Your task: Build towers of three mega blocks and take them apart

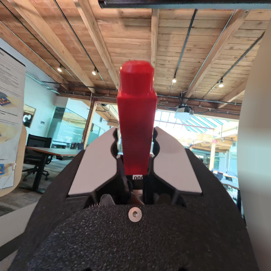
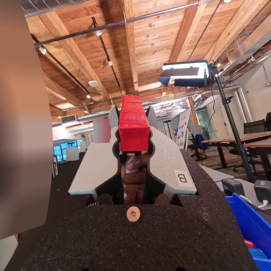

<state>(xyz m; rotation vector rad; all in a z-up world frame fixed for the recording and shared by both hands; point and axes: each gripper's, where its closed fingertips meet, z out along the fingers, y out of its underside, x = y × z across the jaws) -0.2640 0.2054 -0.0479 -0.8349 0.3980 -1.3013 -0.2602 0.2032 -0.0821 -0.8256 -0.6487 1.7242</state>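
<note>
Red tower (image 1: 136,132) held aloft, both ends pinched | left gripper (image 1: 135,140) closed on its base, stud forward | right gripper (image 2: 133,136) clamps the opposite end | likely mid pull-apart; unstacking remains | blue bin (image 2: 249,220) lower right.

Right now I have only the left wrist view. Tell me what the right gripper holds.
Observer: The right gripper is shut on a red stack.
Operator: Count its blocks.
Observer: Two seams show along it, so it looks like three blocks.
Operator: Find me the spares.
Observer: A blue bin sits low on the right. A red piece and a blue piece show beside its wall, but I cannot tell whether they are inside it.
</note>
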